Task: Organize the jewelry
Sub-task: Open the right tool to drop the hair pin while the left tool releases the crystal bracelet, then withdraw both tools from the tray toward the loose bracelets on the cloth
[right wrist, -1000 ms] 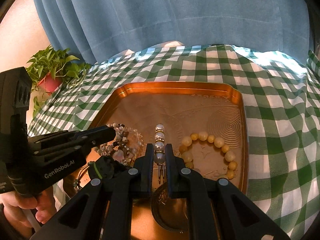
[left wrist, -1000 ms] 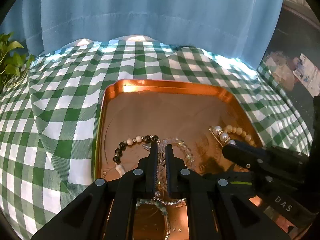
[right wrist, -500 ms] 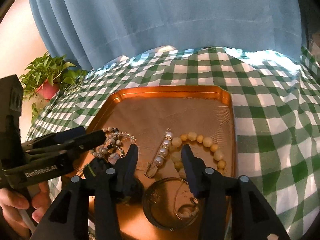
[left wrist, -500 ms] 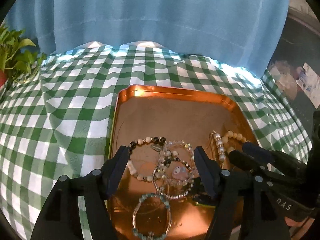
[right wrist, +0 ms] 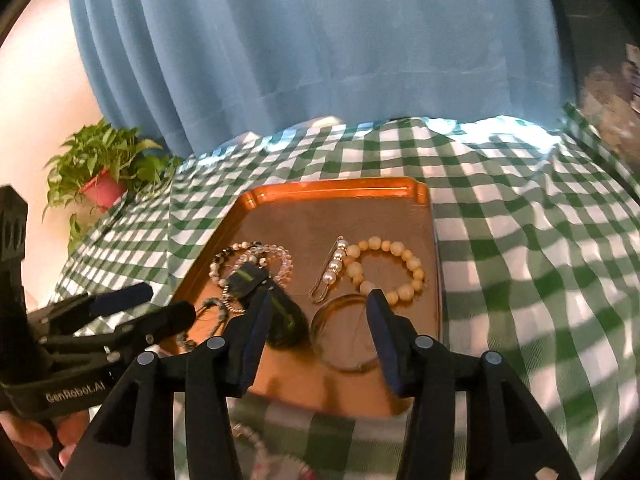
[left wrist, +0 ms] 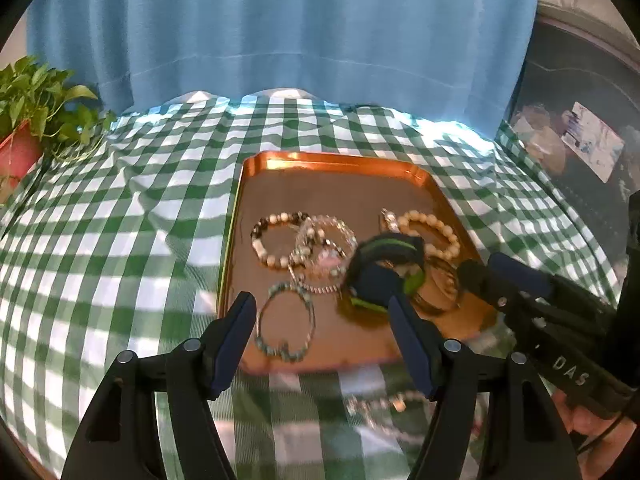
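A copper tray (left wrist: 432, 184) sits on a table covered by a green-and-white checked cloth (left wrist: 120, 240), with a blue curtain (left wrist: 280, 20) behind it and a potted plant (right wrist: 104, 172) at the far left.

The left gripper (left wrist: 320, 312) hangs above the near edge of the tray with its jaws set wide apart and nothing between them. Past its fingers lies a small blue-green beaded bracelet (left wrist: 285, 322) on the near left of the tray. Farther in are a black-and-white beaded bracelet (left wrist: 272, 238) and, overlapping it, a clear crystal bracelet (left wrist: 326, 240) over a thin silver chain.

The right gripper (right wrist: 316, 320) is above the tray's near right part; its jaws are opening and hold nothing. Between and beyond its fingers lies a plain metal bangle (right wrist: 344, 332) flat on the tray. Just past that are a pearl hair clip (right wrist: 332, 272) and, touching its right side, a bracelet of cream beads (right wrist: 388, 268). A dark band with green stripes (right wrist: 276, 308) lies left of the bangle, partly hidden by the left finger.

On the cloth in front of the tray a pale beaded piece (left wrist: 380, 402) lies blurred; its kind cannot be told. A hand (right wrist: 28, 436) grips the left gripper's handle in the right wrist view.
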The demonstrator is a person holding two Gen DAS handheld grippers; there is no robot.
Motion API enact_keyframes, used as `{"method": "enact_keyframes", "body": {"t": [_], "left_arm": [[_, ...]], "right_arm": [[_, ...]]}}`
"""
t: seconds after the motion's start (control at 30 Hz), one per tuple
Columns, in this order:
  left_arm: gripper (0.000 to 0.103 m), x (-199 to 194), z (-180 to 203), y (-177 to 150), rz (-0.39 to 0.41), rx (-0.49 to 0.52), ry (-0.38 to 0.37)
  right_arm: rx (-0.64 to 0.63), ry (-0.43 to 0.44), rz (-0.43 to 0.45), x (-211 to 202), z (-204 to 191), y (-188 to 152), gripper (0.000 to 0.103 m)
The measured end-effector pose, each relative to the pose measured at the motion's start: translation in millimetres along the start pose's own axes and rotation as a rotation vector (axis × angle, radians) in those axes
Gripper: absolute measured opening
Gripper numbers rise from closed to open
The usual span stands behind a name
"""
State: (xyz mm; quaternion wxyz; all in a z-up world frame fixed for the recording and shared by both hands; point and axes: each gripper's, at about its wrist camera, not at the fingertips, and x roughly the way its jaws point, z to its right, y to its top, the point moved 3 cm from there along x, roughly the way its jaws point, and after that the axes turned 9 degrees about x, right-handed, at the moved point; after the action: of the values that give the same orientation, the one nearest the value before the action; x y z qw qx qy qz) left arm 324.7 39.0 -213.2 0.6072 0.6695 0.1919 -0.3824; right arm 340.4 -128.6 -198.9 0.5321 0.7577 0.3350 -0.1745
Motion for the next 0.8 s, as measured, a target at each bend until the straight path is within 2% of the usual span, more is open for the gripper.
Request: {"method": "enact_keyframes", "body": {"t": [0.2,0.33,0.5,0.63,0.73,0.8], "left_arm": [[0.069,-59.4,16.7,-19.9,0.036,0.018,0.036],[0.069,-99.1,27.1,-38.6,0.046,0.016,0.052],[0.069,-143.6,37.3,-59.0,0.057,-0.034,0.003],[0.069,-179.4,48.0,-69.7,0.083,-0.014,0.023],[0.069,-196.1,54.6,-73.7,0.086,0.011,0.034],[0.070,-205.1,55.6,-75.0,0.108,0.008,0.037]], "right_arm": [[0.003,-0.033,-0.017,-38.1,-8.7,-25.7,0.046],[-0.011,-0.043,0.004,-73.0,-17.9,-43.3,0.046],[-0.036,-0.058,0.047,-122.4,-33.0,-59.7,0.047],[-0.064,-0.065,0.072,-158.6,-48.4,-71.1,0.051],[-0.094,-0.064,0.094,-182.2,-58.6,-77.3,0.062],[-0.114,-0.072,0.121,-196.6,-63.8,-79.2,0.064]]}}
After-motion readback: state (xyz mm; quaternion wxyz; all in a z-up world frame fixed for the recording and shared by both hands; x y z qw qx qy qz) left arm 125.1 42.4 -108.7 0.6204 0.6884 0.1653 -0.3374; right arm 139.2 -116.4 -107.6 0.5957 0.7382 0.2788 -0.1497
